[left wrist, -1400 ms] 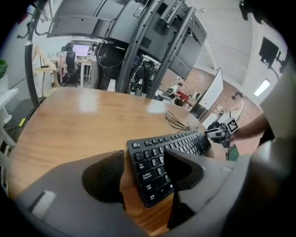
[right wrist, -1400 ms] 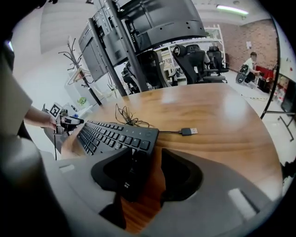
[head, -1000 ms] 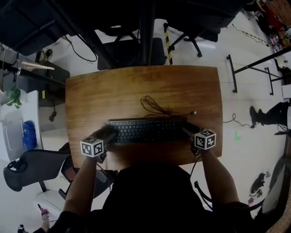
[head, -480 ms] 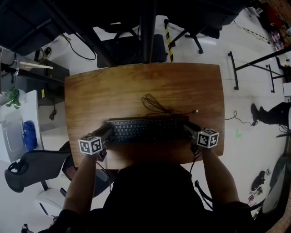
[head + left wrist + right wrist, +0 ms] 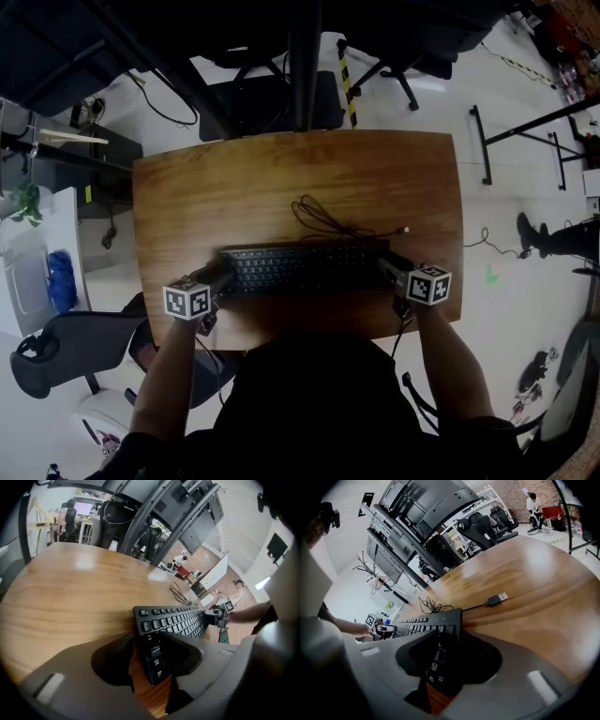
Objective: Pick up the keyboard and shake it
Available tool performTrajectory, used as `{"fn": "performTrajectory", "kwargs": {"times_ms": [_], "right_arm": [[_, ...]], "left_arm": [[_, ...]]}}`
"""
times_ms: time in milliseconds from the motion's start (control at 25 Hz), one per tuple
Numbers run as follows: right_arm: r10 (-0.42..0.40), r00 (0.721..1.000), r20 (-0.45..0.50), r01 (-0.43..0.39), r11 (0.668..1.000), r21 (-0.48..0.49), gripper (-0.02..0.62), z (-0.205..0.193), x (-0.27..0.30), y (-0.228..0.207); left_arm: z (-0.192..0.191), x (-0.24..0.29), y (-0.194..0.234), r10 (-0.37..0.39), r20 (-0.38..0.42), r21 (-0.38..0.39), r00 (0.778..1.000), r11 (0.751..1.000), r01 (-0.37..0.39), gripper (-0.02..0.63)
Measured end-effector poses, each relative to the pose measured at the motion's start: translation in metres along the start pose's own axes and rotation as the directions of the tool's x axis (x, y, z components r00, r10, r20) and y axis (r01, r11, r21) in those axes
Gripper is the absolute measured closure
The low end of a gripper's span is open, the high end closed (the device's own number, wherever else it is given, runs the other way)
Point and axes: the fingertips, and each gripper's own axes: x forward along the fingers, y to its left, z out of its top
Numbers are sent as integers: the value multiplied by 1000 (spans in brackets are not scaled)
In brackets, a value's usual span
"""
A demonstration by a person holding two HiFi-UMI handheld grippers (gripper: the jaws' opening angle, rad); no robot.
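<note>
A black keyboard (image 5: 305, 267) lies flat on the wooden table (image 5: 281, 178), near its front edge. Its cable (image 5: 319, 220) is coiled behind it and ends in a loose USB plug (image 5: 497, 598). My left gripper (image 5: 223, 275) is at the keyboard's left end. Its jaws are opening around that end (image 5: 154, 651), and a strip of wood shows between one jaw and the keyboard. My right gripper (image 5: 386, 265) is at the right end. Its jaws are closing, and the keyboard's end (image 5: 440, 639) fills the space between them.
A black frame post (image 5: 302, 66) rises behind the table's far edge. An office chair (image 5: 56, 352) stands at the front left, and more chairs stand beyond the table. The person's arms and body cover the table's front edge.
Little differs. Both grippers stay at the keyboard's two ends, and the keyboard lies in the same spot on the table.
</note>
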Motion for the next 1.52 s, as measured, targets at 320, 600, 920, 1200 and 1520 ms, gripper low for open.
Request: {"fn": "performTrajectory", "kwargs": {"times_ms": [320,600,920,1200,1520], "right_arm": [[-5,1000,2,5,1000,-1,463,0,0,1],[-15,1000,-8,15,998,-57,455,3,-3,6],[1,998,69,8,991,-133,451,24,-22,24],[40,980,194,8,970,-243,451,59,-54,60],[107,913,395,69,910,-408,449,118,-101,121]], "left_arm": [[0,5,-6,-100,-45,-72,994,993,96,471],[0,0,-8,-96,-32,-91,995,991,93,480],[28,-24,-23,-70,65,-24,995,997,72,482],[70,-67,-45,-68,228,91,971,995,48,482],[135,-139,-81,-84,461,244,883,969,-35,480]]}}
